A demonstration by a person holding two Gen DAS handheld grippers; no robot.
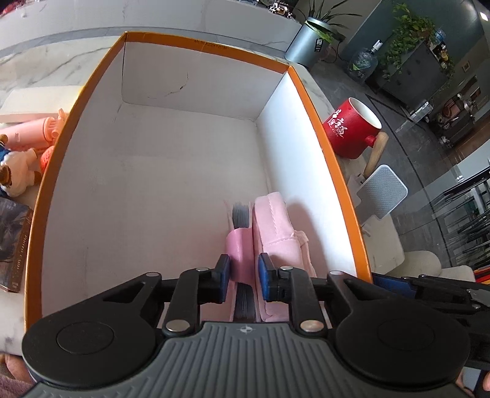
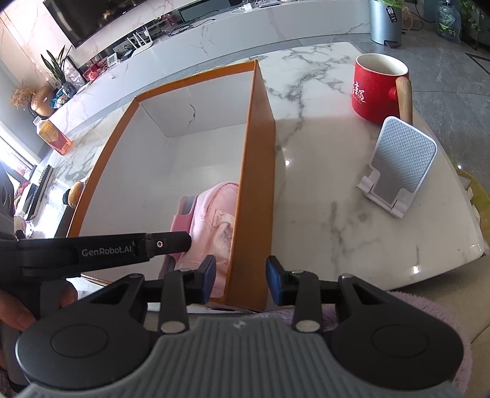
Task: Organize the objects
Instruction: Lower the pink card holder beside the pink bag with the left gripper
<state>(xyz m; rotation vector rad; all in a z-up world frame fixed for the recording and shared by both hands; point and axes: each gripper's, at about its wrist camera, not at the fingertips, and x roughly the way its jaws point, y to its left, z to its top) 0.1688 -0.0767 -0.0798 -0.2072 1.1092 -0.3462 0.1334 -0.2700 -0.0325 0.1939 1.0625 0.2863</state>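
Item: pink comb (image 1: pixel 238 245), standing on edge, low centre of frame, inside orange-rimmed box (image 1: pixel 196 46), just beside pink pouch (image 1: pixel 275 223); long axis runs away from jaws. Left gripper (image 1: pixel 240 277) clenched on it. Right gripper (image 2: pixel 240 277) released, straddling the box wall.

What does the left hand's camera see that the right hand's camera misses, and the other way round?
Only the left view shows the toys and book beside the box, and the left gripper closed on a pink comb.

Only the right view shows the right gripper straddling the box wall, the TV and an orange carton.

Both show the box, pink pouch, red mug and phone stand.
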